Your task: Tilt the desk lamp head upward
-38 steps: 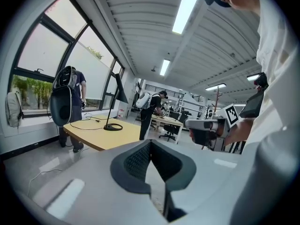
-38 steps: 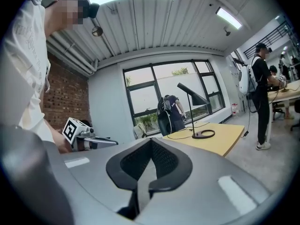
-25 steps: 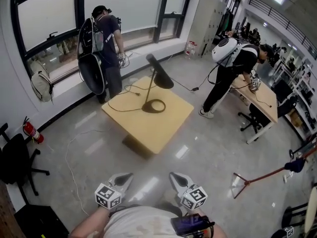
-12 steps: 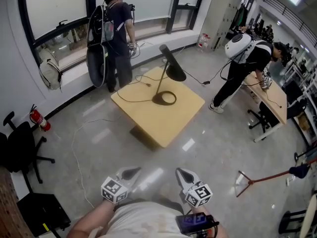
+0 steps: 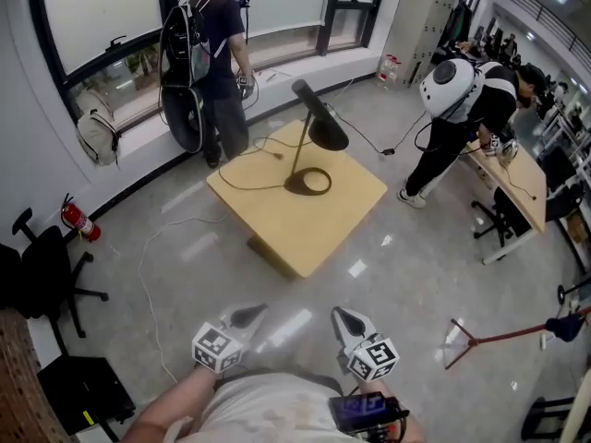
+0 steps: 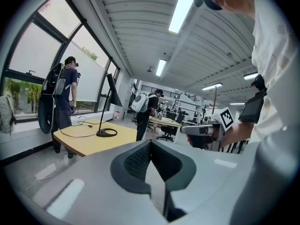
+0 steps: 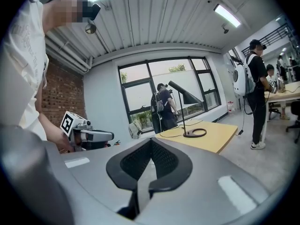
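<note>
Lamp: a black desk lamp with a thin stem stood on its ring base (image 5: 309,182), straight ahead of both grippers and well apart from them.
Lamp head: the dark cone-shaped lamp head (image 5: 321,118) topped the stem. Its long axis slanted from a raised narrow end, on the left gripper's side, down to the wide shade on the right gripper's side.
Support: the base rested on a square light-wood table (image 5: 277,224), far side from the grippers, with a black cable (image 5: 242,187) trailing across the top.
Left gripper: the left gripper (image 5: 246,316) was held low near the body, jaws pressed together with nothing between them. From it the lamp (image 6: 110,93) showed ahead and to the right.
Right gripper: the right gripper (image 5: 348,320) was likewise closed and empty. From it the lamp (image 7: 186,93) showed ahead and to the left.
Nearer hand: neither looked clearly closer, since the lamp sat about midway between their lines.
Judgement: reaching had not begun, and open floor needed crossing first.
Beyond: a person with a backpack (image 5: 208,58) stood past the table.
</note>
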Tool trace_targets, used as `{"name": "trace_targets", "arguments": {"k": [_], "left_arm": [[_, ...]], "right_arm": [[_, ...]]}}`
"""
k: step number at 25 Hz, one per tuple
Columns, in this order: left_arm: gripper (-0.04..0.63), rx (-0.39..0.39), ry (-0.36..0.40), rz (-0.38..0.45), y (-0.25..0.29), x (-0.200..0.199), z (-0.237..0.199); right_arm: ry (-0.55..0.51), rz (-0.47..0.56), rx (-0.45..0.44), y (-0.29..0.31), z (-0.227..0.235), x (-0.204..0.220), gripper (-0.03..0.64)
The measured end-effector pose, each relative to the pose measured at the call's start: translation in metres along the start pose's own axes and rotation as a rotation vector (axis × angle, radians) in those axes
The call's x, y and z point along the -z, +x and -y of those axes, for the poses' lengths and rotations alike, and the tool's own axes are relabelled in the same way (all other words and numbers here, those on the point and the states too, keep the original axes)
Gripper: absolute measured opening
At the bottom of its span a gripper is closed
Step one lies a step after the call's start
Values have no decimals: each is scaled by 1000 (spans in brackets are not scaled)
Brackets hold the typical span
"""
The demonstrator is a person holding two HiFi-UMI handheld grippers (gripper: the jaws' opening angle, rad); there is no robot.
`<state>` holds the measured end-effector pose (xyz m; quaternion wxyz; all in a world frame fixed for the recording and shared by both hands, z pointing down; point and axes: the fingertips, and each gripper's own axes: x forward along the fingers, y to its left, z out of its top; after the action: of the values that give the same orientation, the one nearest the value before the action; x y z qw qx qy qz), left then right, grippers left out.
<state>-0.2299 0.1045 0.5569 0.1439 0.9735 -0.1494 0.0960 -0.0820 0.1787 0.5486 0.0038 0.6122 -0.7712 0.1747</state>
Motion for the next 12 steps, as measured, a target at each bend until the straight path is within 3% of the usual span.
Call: {"name": "trace_targets", "arguments": {"k": [12], "left_arm": [[0,-32,9,-20,83,-35,3]], "right_arm": [[30,55,-16,6,80,-28,11]]}}
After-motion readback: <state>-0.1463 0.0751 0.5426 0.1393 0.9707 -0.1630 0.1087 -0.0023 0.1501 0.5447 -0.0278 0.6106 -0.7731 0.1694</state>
